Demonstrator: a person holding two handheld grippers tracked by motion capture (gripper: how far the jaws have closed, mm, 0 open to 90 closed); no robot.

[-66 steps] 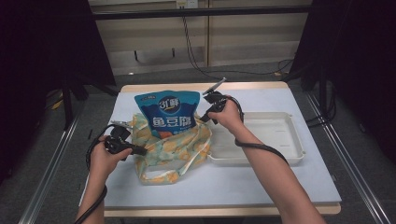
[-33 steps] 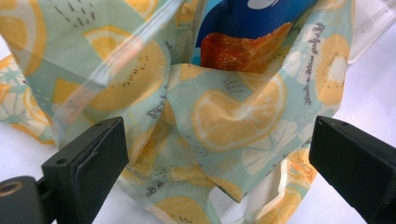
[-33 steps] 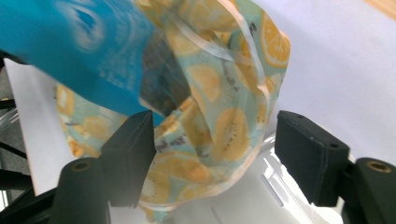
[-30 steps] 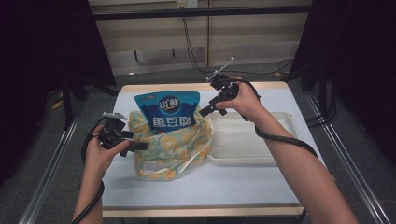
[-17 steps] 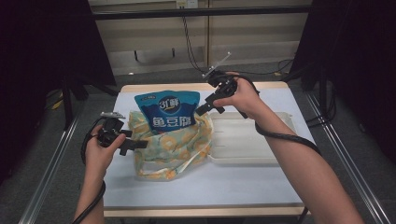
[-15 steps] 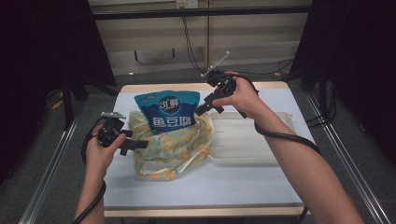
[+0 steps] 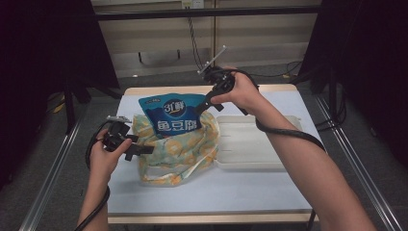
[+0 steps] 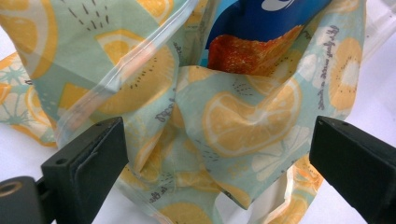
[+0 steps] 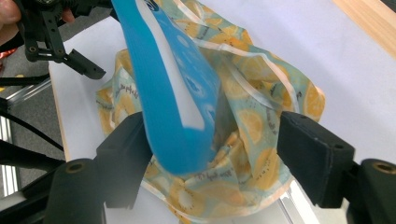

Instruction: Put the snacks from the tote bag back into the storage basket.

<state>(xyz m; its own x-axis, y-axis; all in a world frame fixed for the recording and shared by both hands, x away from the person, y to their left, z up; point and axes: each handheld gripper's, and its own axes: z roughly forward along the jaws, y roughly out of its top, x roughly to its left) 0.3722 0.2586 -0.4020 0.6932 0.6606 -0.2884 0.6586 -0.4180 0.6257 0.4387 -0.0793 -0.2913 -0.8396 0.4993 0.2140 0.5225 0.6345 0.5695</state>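
Note:
A blue snack bag (image 7: 172, 117) stands upright inside a fruit-printed plastic bag (image 7: 179, 155) on the white table top. My right gripper (image 7: 201, 107) hangs at the blue bag's upper right corner. In the right gripper view its jaws stand wide, so the right gripper (image 9: 212, 126) is open. The blue bag (image 9: 173, 93) runs between them close to the left jaw, and the printed bag (image 9: 261, 116) lies below. My left gripper (image 7: 143, 151) sits at the printed bag's left side, open. In the left gripper view the left gripper (image 8: 217, 137) faces the crumpled printed bag (image 8: 229, 121), with the blue bag (image 8: 261, 14) above.
A shallow white tray (image 7: 260, 144) lies right of the bags, touching the printed bag's edge. The table has a wooden far edge (image 7: 269, 88) and metal rails along both sides. The left gripper (image 9: 81, 63) shows far off in the right gripper view.
My right hand has risen and drawn back toward the table's far side, above the blue bag's top corner. The left hand and both bags stay about where they were.

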